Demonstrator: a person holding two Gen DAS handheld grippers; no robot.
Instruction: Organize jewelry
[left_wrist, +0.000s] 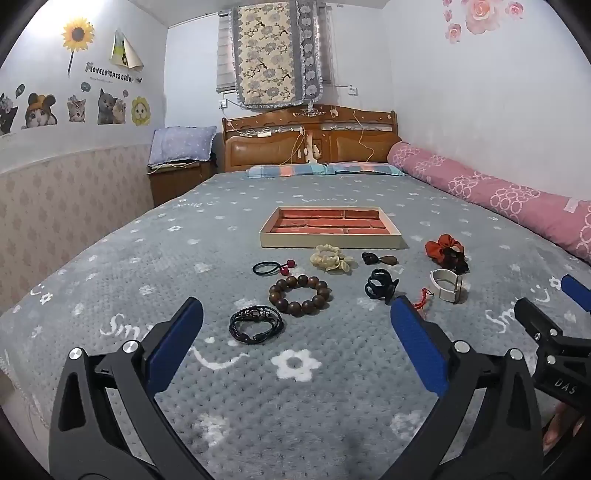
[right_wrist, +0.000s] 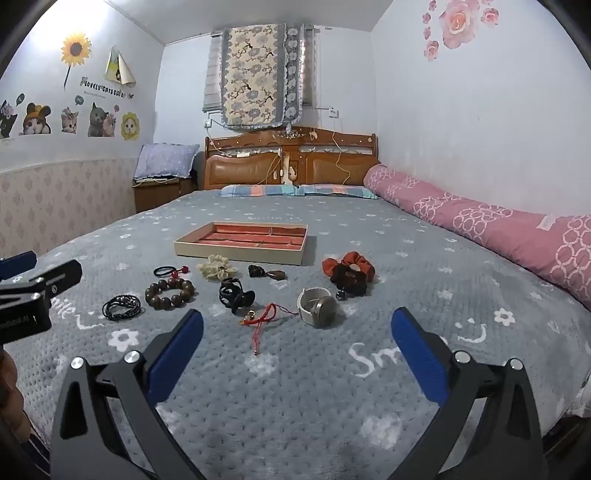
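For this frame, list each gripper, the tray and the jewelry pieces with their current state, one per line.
left gripper: open, empty
right gripper: open, empty
jewelry tray: on the bed, compartments empty
wooden bead bracelet: on the blanket, outside the tray
black braided bracelet: on the blanket, outside the tray
watch: on its side, strap looped
red cord: loose on the blanket
orange scrunchie: on the blanket

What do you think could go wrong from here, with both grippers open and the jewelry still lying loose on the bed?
1. The red cord bracelet lies thin and flat on the plush blanket; the fingers may pinch fabric instead.
2. The watch is propped on its band and might tip when touched.
3. The tray rests on soft bedding, so it could shift or tilt as pieces are dropped in.
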